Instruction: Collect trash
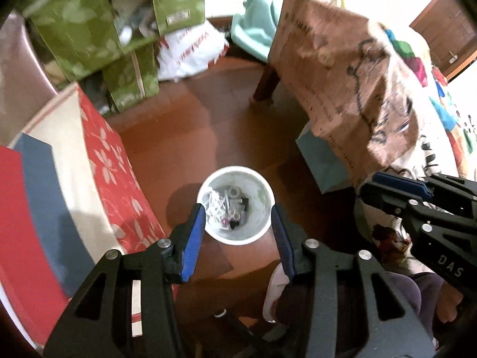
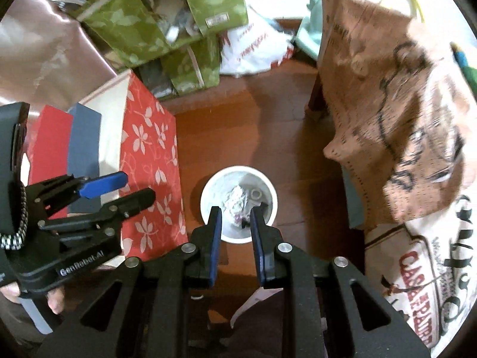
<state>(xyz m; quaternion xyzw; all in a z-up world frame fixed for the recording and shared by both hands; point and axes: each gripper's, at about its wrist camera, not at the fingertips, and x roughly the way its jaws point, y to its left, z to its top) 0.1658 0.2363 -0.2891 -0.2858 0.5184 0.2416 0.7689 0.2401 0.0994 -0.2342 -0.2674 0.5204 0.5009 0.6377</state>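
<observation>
White bin: a small round trash can (image 1: 235,205) sits on the reddish wood floor (image 1: 184,119), pretty much straight below both cameras. It's already got stuff in it: crumpled shiny wrapper, a couple of ring-shaped bits, some dark scraps.

Left hand-held gripper (image 1: 238,220): blue pads spread apart, one on each side of the bin's rim in the picture, nothing between them. Released and empty as far as I can see.

Right hand-held gripper (image 2: 236,220): jaws close together but with a gap, and I just see the bin through that gap. Not grasping anything, so loose too.

Surroundings: red floral box (image 1: 116,179) to one side, green leaf-print bags (image 1: 89,29) further back, a low piece of furniture under a brown printed cloth (image 1: 342,74) on the other side, white plastic bag (image 1: 190,50) near the back wall.

Step in hand: my guess is a drop-off is done. Both grippers are empty above the bin and the trash is inside.

Next move: needs spotting another loose piece of trash. I honestly can't see any on the bare floor in either view, so whoever's holding these probably has to swing the cameras around, then come down with jaws wide enough for whatever turns up.

Watch out: the bin looks light and easy to knock over.
</observation>
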